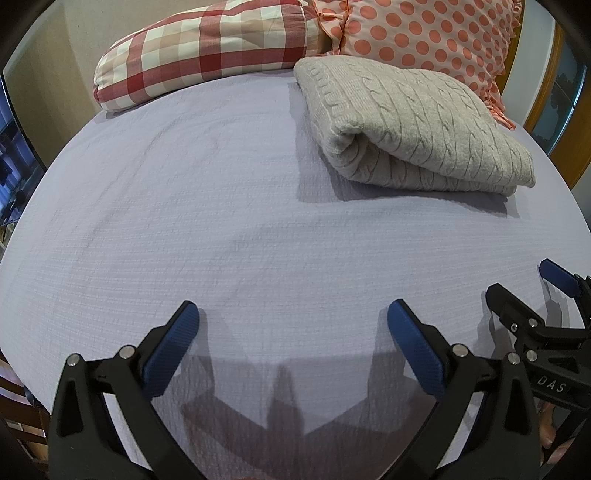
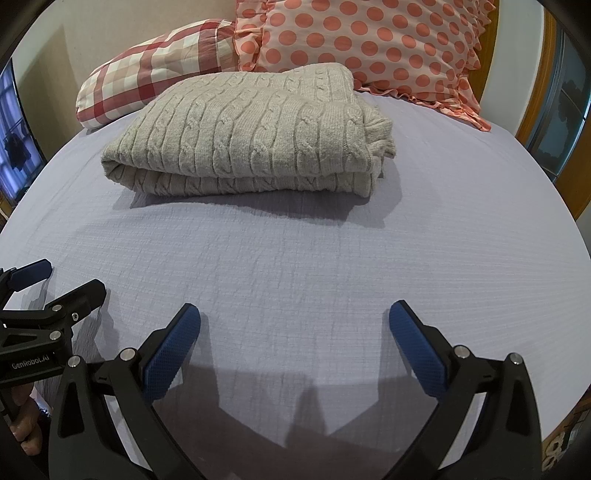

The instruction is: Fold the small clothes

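Observation:
A grey cable-knit sweater (image 1: 413, 125) lies folded into a thick rectangle on the lavender bed sheet (image 1: 207, 229), near the pillows; it also shows in the right wrist view (image 2: 251, 136). My left gripper (image 1: 293, 328) is open and empty, low over the sheet well in front of the sweater. My right gripper (image 2: 294, 328) is open and empty too, beside the left one. The right gripper also appears at the right edge of the left wrist view (image 1: 532, 284), and the left gripper at the left edge of the right wrist view (image 2: 55, 280).
A red-checked pillow (image 1: 207, 48) and an orange polka-dot pillow (image 1: 428, 33) lean at the head of the bed behind the sweater. A wooden frame (image 1: 546, 92) borders the bed on the right. The bed's near edge lies just under the grippers.

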The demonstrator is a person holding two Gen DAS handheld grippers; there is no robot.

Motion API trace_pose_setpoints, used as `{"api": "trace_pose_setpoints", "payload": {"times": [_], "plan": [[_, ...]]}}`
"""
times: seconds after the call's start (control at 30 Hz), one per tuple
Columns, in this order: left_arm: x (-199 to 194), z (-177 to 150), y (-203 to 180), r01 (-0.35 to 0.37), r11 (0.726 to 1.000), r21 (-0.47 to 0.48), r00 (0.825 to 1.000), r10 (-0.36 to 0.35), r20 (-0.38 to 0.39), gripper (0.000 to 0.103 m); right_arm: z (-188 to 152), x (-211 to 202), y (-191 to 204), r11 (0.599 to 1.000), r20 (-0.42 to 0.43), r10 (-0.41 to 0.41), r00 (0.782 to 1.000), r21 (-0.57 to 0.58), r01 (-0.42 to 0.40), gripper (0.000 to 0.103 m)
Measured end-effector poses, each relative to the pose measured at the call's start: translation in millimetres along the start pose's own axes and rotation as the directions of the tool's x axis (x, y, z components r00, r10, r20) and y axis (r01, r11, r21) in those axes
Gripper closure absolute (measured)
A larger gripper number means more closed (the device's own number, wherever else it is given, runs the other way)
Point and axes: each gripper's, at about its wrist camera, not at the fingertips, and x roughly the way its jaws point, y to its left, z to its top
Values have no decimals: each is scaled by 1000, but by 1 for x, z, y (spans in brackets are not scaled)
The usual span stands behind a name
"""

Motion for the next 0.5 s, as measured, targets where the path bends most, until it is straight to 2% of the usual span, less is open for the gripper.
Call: {"api": "trace_pose_setpoints", "payload": {"times": [0.5], "plan": [[0, -2, 1, 1, 1000, 2, 1000, -1, 9, 2, 0, 0, 0, 1000, 1, 1, 1000, -2, -1, 1]]}}
